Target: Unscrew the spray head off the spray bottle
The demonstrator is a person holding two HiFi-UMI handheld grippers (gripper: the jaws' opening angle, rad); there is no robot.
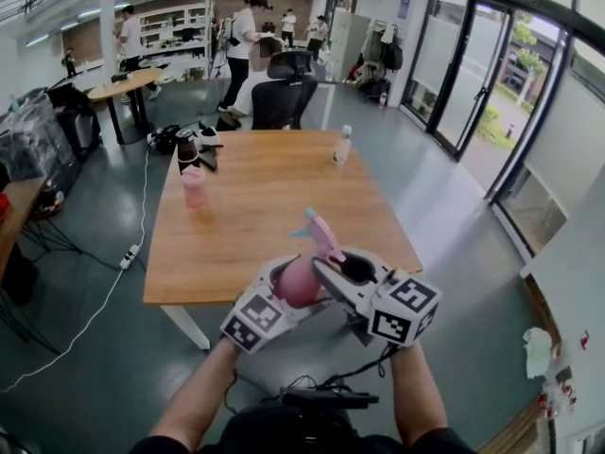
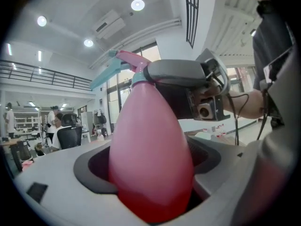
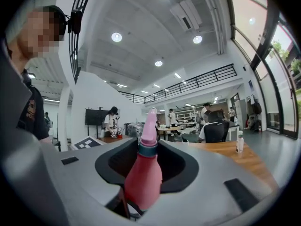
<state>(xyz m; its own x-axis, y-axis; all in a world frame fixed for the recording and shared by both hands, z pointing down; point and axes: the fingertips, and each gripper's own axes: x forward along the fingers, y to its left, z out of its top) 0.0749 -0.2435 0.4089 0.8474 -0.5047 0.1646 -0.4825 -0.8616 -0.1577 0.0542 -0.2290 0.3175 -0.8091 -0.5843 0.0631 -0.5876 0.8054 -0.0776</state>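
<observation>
A pink spray bottle (image 1: pixel 301 280) with a pink and teal spray head (image 1: pixel 319 232) is held in the air over the near edge of the wooden table (image 1: pixel 255 211). My left gripper (image 1: pixel 291 288) is shut on the bottle's fat body (image 2: pixel 150 154), whose sides fill its jaws (image 2: pixel 150 173). My right gripper (image 1: pixel 334 264) comes in from the right at the neck. In the right gripper view the teal collar (image 3: pixel 147 149) stands between the jaws of that gripper (image 3: pixel 149 146), with dark room on either side. The left gripper view shows that gripper's grey jaw against the collar (image 2: pixel 137 77).
On the table stand a small pink bottle (image 1: pixel 194 186) and a white bottle (image 1: pixel 342 145), with dark gear (image 1: pixel 194 145) at the far left corner. A black office chair (image 1: pixel 284 93) sits behind it. A power strip and cable (image 1: pixel 130 253) lie on the floor at left. People stand far back.
</observation>
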